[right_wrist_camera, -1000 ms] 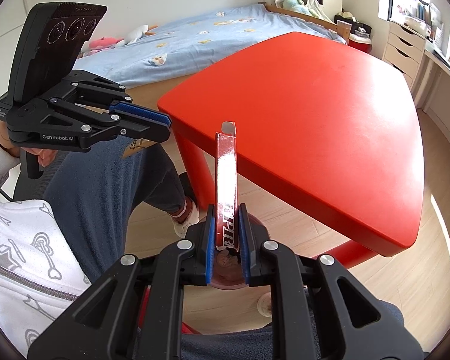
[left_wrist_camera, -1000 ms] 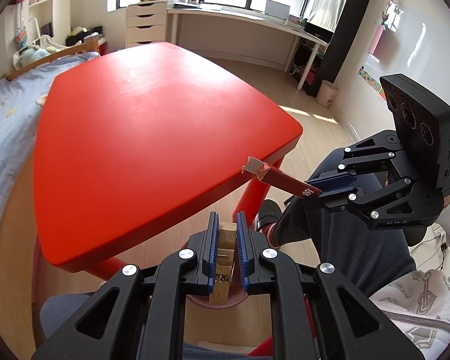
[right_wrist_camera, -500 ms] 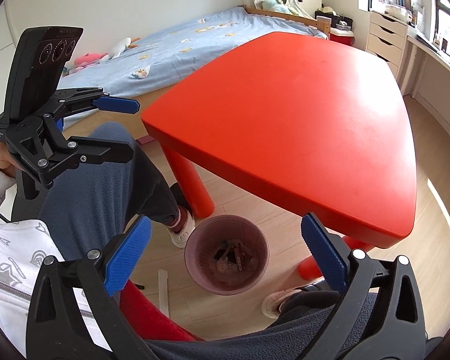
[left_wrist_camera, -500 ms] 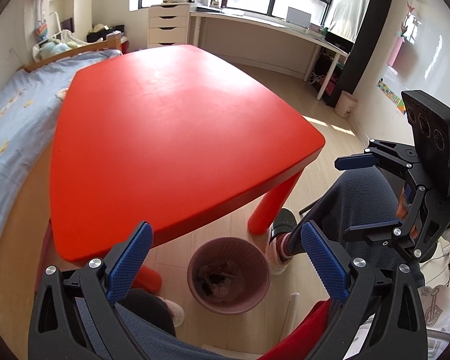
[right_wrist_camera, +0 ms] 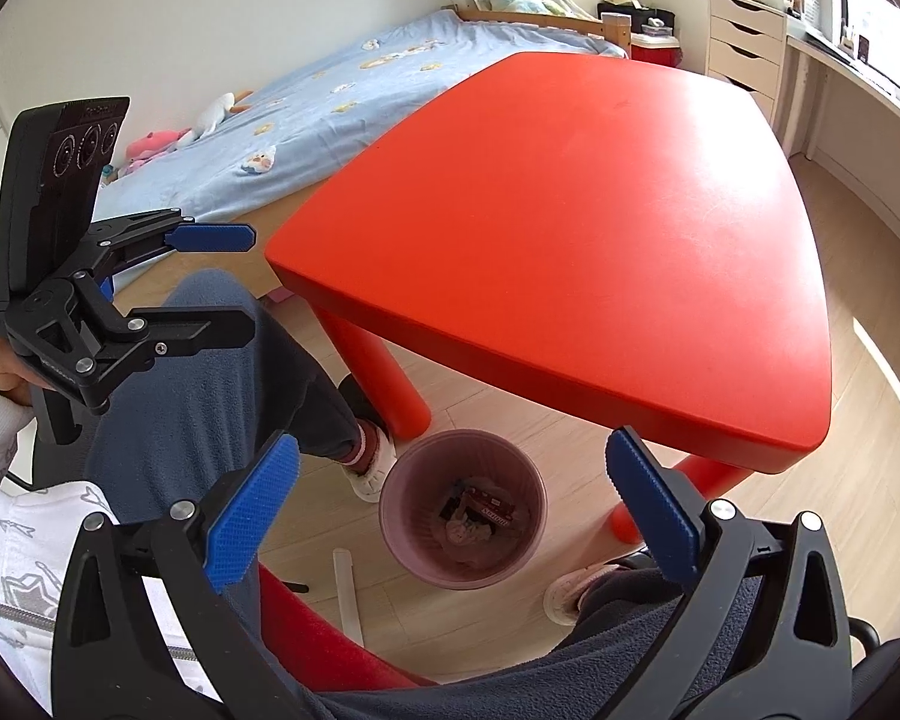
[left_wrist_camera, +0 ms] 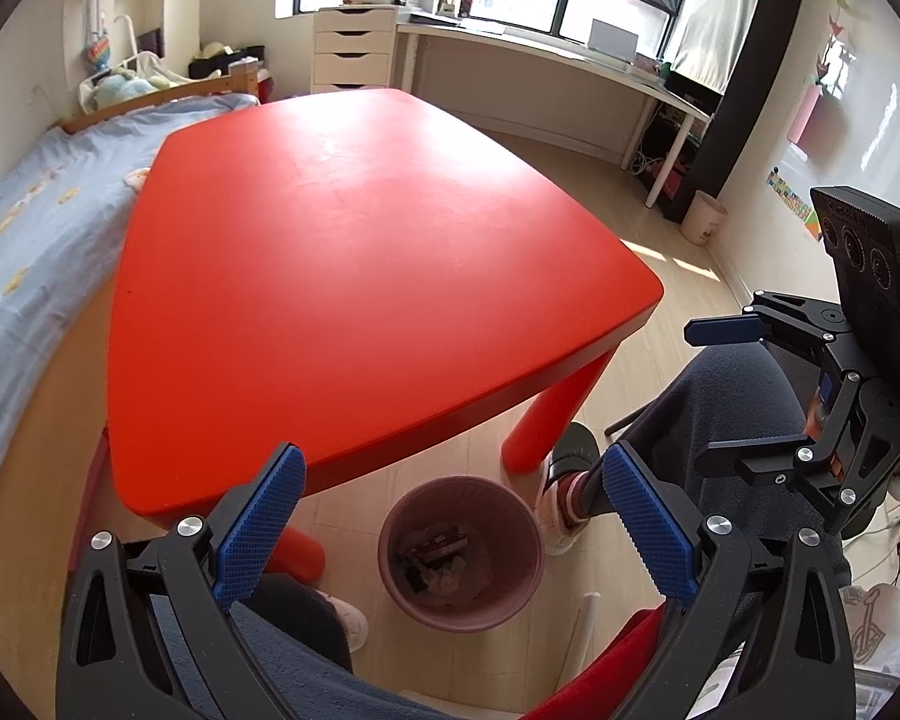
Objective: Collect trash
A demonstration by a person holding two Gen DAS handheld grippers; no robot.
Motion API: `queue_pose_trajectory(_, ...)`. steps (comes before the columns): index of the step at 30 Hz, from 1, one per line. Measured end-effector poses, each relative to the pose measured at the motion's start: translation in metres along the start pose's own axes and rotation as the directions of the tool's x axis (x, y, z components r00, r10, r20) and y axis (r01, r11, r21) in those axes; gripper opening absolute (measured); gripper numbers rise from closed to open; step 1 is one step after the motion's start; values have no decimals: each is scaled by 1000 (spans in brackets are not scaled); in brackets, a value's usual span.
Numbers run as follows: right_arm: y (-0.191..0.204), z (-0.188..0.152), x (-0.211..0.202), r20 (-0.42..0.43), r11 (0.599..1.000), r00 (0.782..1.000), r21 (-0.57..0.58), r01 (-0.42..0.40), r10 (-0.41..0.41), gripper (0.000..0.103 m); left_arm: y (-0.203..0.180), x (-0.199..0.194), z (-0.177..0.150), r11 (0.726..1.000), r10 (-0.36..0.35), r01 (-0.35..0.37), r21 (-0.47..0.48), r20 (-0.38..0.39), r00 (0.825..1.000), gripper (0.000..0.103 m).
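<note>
A pink waste bin stands on the floor below the near edge of the red table. It holds several pieces of trash, among them a red wrapper. My left gripper is open and empty, directly above the bin. My right gripper is open and empty too, above the same bin. Each gripper shows in the other's view: the right one at the right, the left one at the left. The tabletop is bare.
The person's legs in grey trousers and a red chair seat flank the bin. A bed lies beside the table. A desk and drawers stand under the window. A white tube lies on the floor.
Both grippers opened. The left one let go of a tan piece and the right one of a red wrapper; both are now out of the jaws, over the bin.
</note>
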State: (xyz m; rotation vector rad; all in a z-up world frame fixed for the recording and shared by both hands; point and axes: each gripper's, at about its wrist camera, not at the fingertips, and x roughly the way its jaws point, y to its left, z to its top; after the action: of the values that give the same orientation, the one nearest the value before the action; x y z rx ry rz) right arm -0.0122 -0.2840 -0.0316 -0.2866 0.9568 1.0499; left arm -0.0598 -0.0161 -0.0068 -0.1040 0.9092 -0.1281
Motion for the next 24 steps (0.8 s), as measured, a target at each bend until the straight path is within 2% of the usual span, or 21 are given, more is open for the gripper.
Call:
queue_pose_trajectory(9, -11, 30, -7, 58, 998, 997, 38, 47, -50, 100, 10, -2, 22, 999, 53, -53, -1, 38, 998, 95)
queue_pose_trajectory(15, -24, 57, -9, 100, 991, 987, 55, 125, -130, 100, 18, -1, 41, 994, 107, -106, -12, 75, 991, 95)
queue_pose_trajectory(24, -45, 93, 0, 128, 983, 977, 90, 160, -170, 100, 35, 9, 64, 992, 109, -103, -75, 93, 990, 97)
